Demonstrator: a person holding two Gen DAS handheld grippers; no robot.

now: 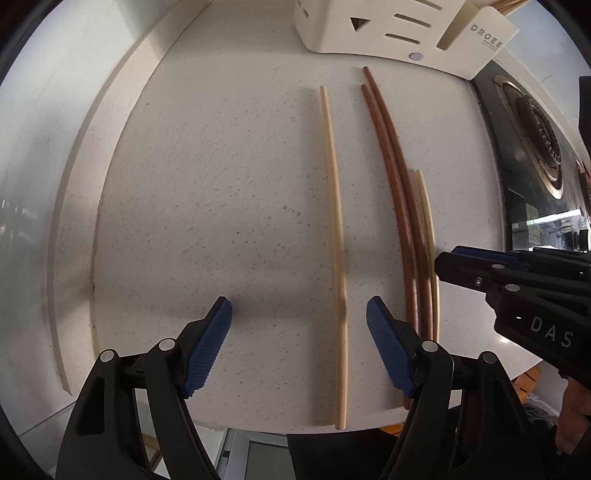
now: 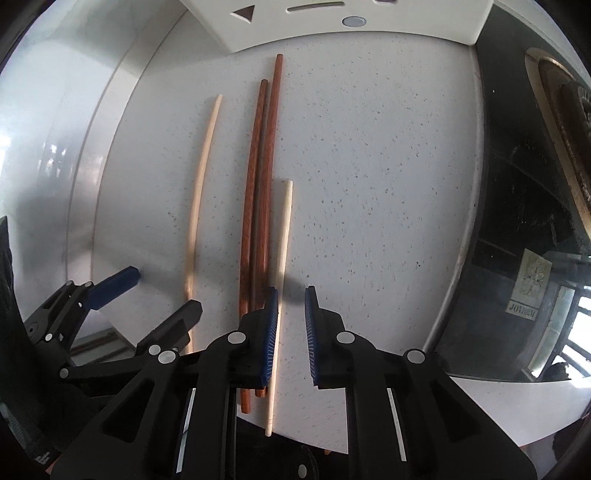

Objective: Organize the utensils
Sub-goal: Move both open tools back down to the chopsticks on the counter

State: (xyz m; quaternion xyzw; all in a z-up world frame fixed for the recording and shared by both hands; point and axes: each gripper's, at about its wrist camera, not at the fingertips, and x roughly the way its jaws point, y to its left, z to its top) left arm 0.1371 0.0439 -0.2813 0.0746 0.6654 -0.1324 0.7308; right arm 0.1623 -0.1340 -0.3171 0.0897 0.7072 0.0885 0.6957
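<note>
Right gripper [image 2: 291,306] hiding, perhaps touching, pale chopstick [image 2: 282,236]

A speckled white countertop [image 1: 221,184] meets a glossy black stovetop [image 2: 517,221] under daylight.

Looking down my left gripper [image 1: 299,314]: jaws wide, blue pads [image 1: 207,347] straddling pale chopstick [image 1: 338,258], neither pad touching it. Chopstick lies lengthwise on speckled white counter [image 1: 203,184]. Just right: two dark red-brown chopsticks [image 1: 397,192] side by side, second pale chopstick [image 1: 428,225] against their right flank. Right gripper [image 1: 443,264] enters from right, tips over that pale stick. White slotted holder [image 1: 369,29] at top edge.
</note>
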